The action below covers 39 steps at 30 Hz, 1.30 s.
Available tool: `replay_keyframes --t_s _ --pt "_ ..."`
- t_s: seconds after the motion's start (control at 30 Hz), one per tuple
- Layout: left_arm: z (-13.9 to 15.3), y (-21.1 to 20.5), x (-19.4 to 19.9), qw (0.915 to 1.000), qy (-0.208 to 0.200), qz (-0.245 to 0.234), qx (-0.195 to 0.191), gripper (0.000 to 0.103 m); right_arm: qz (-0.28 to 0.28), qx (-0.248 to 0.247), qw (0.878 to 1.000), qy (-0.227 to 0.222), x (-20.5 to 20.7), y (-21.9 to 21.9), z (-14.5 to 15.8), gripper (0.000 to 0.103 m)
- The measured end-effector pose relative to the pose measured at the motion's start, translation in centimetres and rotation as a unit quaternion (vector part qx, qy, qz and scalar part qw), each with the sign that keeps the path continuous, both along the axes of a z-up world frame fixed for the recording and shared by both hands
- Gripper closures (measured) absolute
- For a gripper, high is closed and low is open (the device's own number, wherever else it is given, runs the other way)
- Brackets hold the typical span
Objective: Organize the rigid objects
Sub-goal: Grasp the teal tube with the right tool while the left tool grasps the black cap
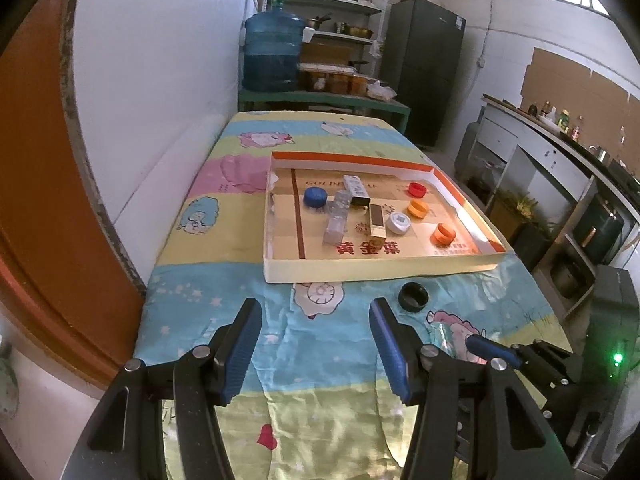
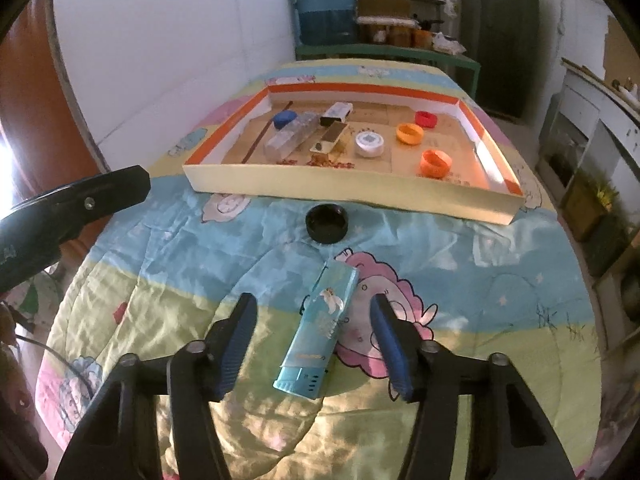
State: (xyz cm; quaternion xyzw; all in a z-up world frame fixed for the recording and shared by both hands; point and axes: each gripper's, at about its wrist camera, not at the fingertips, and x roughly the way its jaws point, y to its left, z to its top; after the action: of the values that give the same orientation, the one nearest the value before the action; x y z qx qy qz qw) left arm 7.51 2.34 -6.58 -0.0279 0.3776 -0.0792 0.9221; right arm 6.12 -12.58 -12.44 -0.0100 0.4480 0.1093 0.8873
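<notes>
A pale blue flat box [image 2: 316, 332] with a flower print lies on the patterned cloth, lengthwise between the fingers of my right gripper [image 2: 314, 300]. The jaws stand apart on either side of it and neither pad touches it. Just beyond it sits a black cap [image 2: 327, 218], in front of the cardboard tray [image 2: 340, 192]. The tray holds a blue cap [image 1: 315, 197], a clear box [image 1: 336, 220], a white round lid [image 1: 398, 223], a red cap [image 1: 417, 189] and two orange caps [image 1: 445, 234]. My left gripper [image 1: 316, 308] hangs open over bare cloth, nothing between its fingers.
The cloth-covered table [image 1: 320, 360] runs along a white wall on the left. Behind it are a blue water jug [image 1: 272, 52], shelves and a dark fridge [image 1: 424, 68]. A counter lines the right side. My left gripper's black body [image 2: 80, 200] shows at the right wrist view's left edge.
</notes>
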Motion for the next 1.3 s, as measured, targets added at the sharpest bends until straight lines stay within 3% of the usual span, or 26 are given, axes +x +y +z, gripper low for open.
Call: replay_keyframes --t_s 0.03,0.1,0.17,0.37,0.6,1.03,1.3 --pt "-0.1 -0.1 0.0 1.0000 0.001 -0.001 0.000 0.047 -0.001 0.002 1.000 0.002 0.1 -0.1 -0.1 0.051" --pt "-0.2 -0.4 0.2 1.0000 0.002 -0.007 0.000 0.047 -0.004 0.006 1.000 0.009 0.2 -0.2 -0.4 0.069" --pt "-0.4 -0.8 0.4 0.9999 0.004 -0.014 0.002 0.047 -0.006 0.005 1.000 0.013 0.4 -0.3 -0.9 0.075" --pt "-1.3 -3.4 1.5 0.9976 0.008 -0.066 0.019 0.047 -0.002 0.013 1.000 0.011 0.5 -0.8 -0.9 0.078" --pt "-3.0 -7.9 3.8 0.9874 0.030 -0.150 0.043 0.047 -0.026 0.000 1.000 0.003 0.3 -3.6 -0.7 0.079" --pt "-6.3 -11.2 6.7 0.9812 0.066 -0.161 0.084 0.047 -0.048 0.026 0.999 0.001 -0.2 -6.6 -0.7 0.079" --pt "-6.9 -10.7 7.3 0.9836 0.076 -0.154 0.054 0.047 -0.046 0.025 0.999 -0.004 0.1 -6.9 -0.7 0.079"
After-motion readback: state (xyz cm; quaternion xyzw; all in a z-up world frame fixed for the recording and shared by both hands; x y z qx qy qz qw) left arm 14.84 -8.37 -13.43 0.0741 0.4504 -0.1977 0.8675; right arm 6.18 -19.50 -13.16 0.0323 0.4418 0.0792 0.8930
